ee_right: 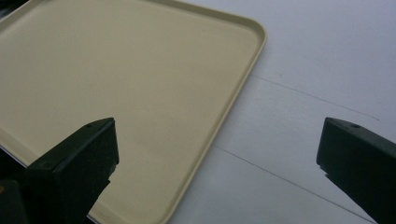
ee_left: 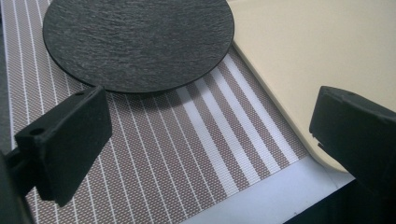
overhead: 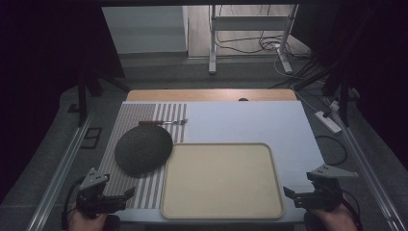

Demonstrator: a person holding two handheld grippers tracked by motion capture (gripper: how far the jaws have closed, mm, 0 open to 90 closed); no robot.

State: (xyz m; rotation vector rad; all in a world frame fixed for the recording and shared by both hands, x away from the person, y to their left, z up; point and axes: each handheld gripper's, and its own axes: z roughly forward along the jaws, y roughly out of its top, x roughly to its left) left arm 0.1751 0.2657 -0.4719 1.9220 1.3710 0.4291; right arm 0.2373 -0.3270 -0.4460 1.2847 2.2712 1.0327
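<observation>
Beside tray (overhead: 269, 163): dark plate (overhead: 143, 149) on striped mat (overhead: 144, 190); fork (overhead: 163, 122) behind.

Left tongs (overhead: 126, 194) and right tongs (overhead: 290, 194) gape wide, held low.

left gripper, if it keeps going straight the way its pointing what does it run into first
Most likely the dark round plate. The left gripper, jaws open and empty, hovers over the striped placemat and aims at the plate's near rim. The beige tray lies off to one side. Depth is hard to judge.
</observation>
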